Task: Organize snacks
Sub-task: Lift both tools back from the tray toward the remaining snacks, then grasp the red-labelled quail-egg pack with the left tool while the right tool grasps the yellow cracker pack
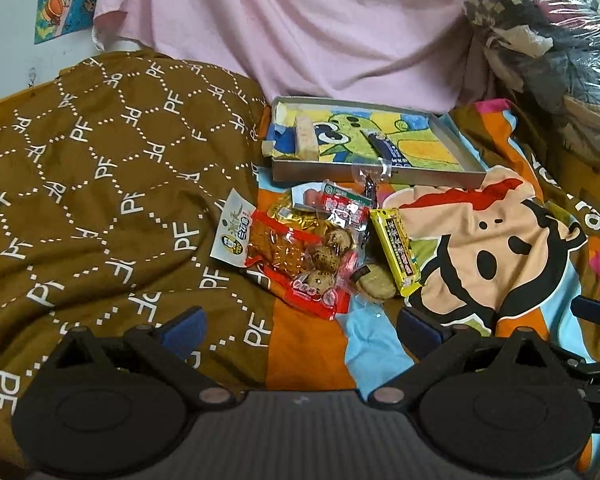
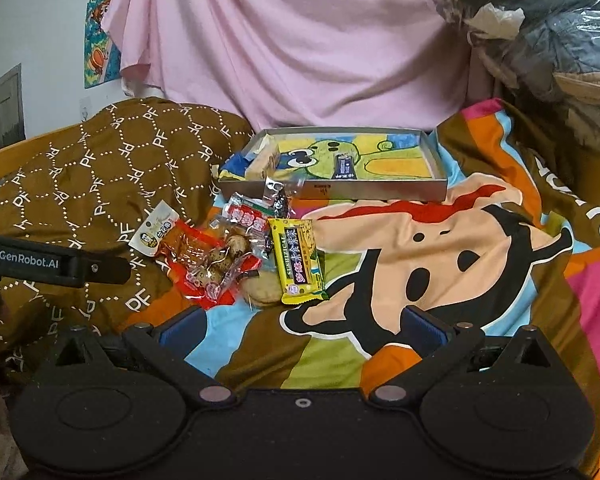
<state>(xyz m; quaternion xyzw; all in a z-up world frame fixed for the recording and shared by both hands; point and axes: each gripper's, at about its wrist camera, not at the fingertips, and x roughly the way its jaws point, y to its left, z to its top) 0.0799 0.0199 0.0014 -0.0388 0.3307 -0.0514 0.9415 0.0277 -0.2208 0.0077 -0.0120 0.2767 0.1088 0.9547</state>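
Blue-padded left gripper (image 1: 300, 330) and right gripper (image 2: 302, 330), both spread and empty, face the near snack pile (image 1: 316, 244); next, judging, carry the yellow wrapped bar (image 2: 299, 266) to the far shallow metal tray (image 2: 436, 190).

My left tongs (image 1: 300, 330) hang wide apart with nothing between the blue-padded tips, low over the cartoon bedsheet (image 1: 496, 240). The grey tray (image 1: 380, 178) is my landmark: inside it, a pale wafer bar (image 1: 307, 138) lies toward its left end and a dark blue stick packet (image 1: 392, 152) near its middle. Just in front of the tray sits a heap of snacks: a quail-egg pack (image 1: 324, 264), an orange-red packet (image 1: 272, 248) left of it, a yellow bar (image 1: 398, 250) on the right, a round biscuit (image 1: 374, 282) nearest me. Left of the tray spreads a brown patterned quilt (image 1: 100, 168); behind it hangs pink cloth (image 1: 280, 20).
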